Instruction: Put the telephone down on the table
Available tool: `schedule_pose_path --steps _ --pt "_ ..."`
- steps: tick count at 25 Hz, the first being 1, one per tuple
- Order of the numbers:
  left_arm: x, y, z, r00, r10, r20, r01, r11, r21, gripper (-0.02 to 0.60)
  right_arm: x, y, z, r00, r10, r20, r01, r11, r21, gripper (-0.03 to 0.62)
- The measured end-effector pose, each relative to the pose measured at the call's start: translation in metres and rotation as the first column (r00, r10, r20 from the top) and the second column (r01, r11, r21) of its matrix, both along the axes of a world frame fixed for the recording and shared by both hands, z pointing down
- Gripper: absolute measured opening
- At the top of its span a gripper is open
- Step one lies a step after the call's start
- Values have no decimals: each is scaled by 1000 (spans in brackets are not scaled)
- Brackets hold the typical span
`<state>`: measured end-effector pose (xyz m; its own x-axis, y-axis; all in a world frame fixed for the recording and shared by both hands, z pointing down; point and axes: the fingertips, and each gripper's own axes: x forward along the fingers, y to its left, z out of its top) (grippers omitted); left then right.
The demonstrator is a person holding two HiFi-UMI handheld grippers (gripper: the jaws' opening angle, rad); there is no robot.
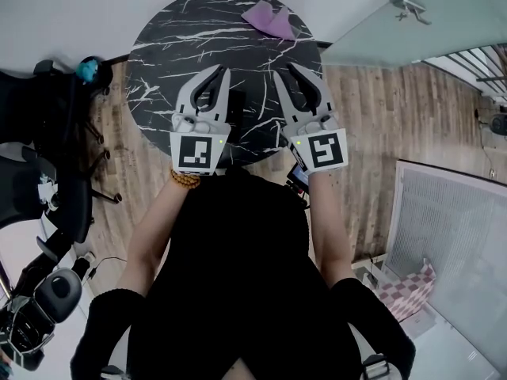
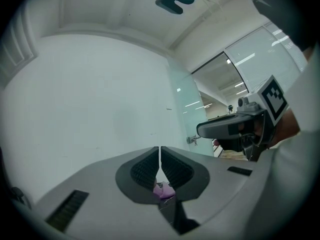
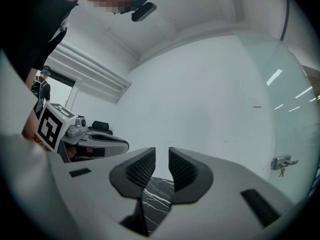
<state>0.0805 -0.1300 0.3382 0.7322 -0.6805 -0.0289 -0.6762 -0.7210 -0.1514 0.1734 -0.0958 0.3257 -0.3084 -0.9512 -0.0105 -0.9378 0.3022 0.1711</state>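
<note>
Both grippers are held level over the round marble table [image 1: 158,46] with nothing gripped: the left gripper [image 1: 223,71] has its jaws all but touching, the right gripper [image 1: 283,70] a narrow empty gap, so the set-down is judged done. The telephone [image 1: 238,105] is taken to be the plain dark slab lying flat between them, though this cannot be told surely. A purple cloth [image 1: 269,18] is seen at the far edge, well apart, and nothing stands in the way.

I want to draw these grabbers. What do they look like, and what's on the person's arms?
The left gripper and right gripper are light grey, each with two curved claw-like jaws lined with dark ribbed pads. Behind each sits a cube with black-and-white square markers and a tiny green light. The person wears black sleeves and a brown bead bracelet on the left wrist.
</note>
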Motion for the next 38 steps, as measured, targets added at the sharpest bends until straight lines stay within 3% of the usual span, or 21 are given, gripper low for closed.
schedule_pose_path --steps 7,17,26,31,38 --pt "0 5 1 1000 -3 -14 3 1000 -3 21 0 6 2 999 39 10 -39 999 6 81" --pt "-7 15 7 1000 -31 1 31 999 -10 16 -42 13 18 994 66 86 -65 998 -13 78" --pt "-15 28 29 998 -56 20 57 997 -52 16 -54 19 45 984 75 159 -57 992 -110 64" --pt "-17 32 39 997 -65 41 67 996 -56 15 -67 22 64 987 53 155 -30 989 -147 60" --pt "-17 34 50 996 -72 54 75 995 -65 14 -70 19 81 986 89 140 -65 984 -168 55"
